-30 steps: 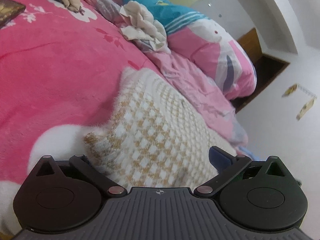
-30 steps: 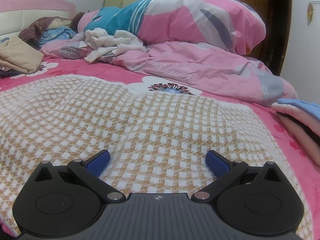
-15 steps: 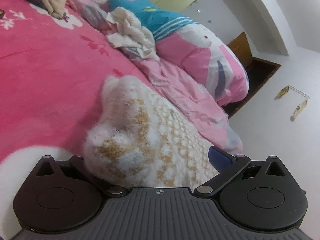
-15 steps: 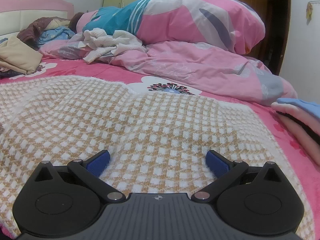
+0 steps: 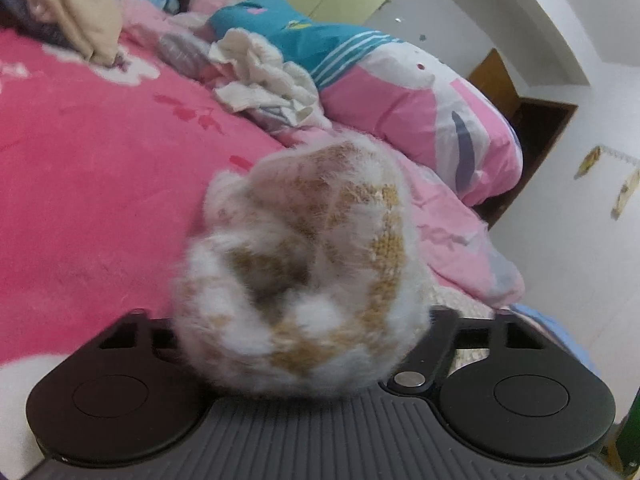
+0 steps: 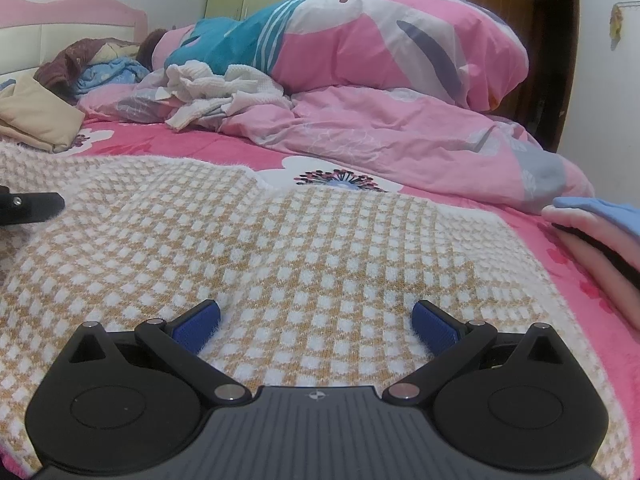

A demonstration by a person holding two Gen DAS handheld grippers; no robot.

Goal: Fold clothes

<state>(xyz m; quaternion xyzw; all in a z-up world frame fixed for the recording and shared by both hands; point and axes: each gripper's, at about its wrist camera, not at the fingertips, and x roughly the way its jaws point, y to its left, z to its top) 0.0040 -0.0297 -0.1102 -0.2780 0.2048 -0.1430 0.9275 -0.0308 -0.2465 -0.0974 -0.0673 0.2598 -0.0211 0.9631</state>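
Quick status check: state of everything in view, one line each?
Checked sweater: spread flat on the bed, one end bunched up in the left gripper.
Left gripper: jaws closing, sweater fabric between them.
Right gripper: open, over the sweater.
Duvet: crumpled.
White garment: unfolded heap.
Beige garment: folded.

Soft, even indoor light, fairly bright, no glare, only faint shadows. Strong fisheye bend: walls and door frames curve, dark vignette in the corners. Left wrist view: the fuzzy checked sweater (image 5: 304, 280) bunched right at the lens is out of focus and smeared. Right wrist view is sharp across the bed (image 6: 248, 148).
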